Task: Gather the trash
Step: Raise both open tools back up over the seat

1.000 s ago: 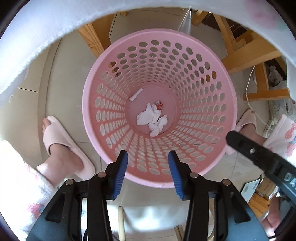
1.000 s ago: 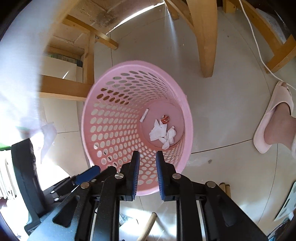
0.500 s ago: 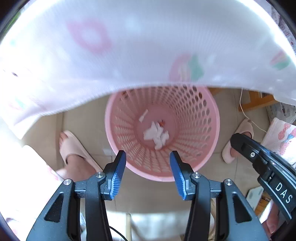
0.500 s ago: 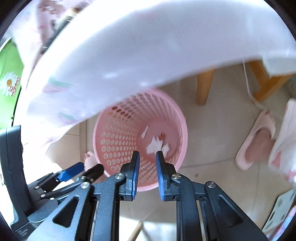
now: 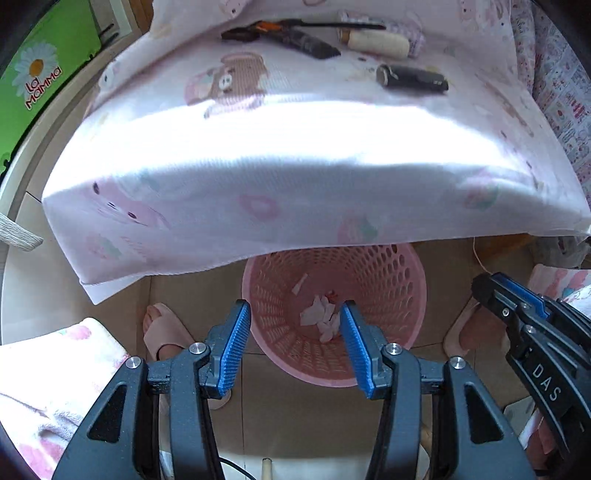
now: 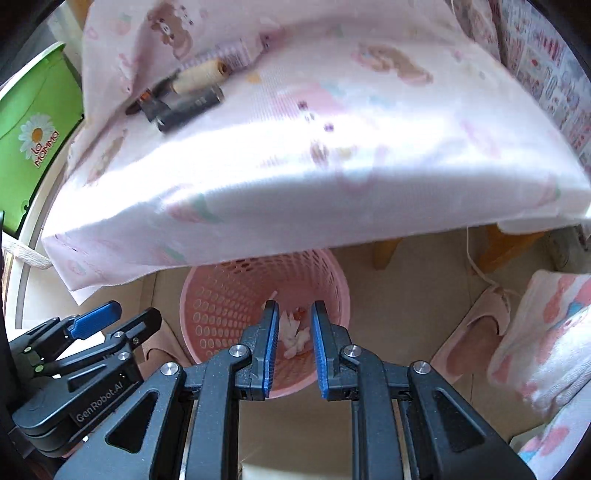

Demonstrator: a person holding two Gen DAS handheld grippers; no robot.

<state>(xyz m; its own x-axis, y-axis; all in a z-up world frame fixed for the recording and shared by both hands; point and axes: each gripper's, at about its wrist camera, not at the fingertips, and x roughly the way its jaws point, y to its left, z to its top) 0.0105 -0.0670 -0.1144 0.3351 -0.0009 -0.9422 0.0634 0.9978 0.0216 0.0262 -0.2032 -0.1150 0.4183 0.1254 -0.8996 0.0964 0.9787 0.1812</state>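
A pink perforated trash basket stands on the floor, half under the table edge; it also shows in the right wrist view. Crumpled white tissues and a small red scrap lie at its bottom. My left gripper is open and empty, well above the basket. My right gripper is open a little and empty, also above the basket. On the table's pink cartoon cloth lie dark cylinders, a beige spool and a dark tool.
A green box with a daisy logo stands at the far left. The person's slippered feet flank the basket. Wooden table legs and a white cable stand behind it.
Both grippers have risen from just over the basket to above the table edge, bringing the tabletop and its objects into view. The right gripper's jaws have opened slightly.
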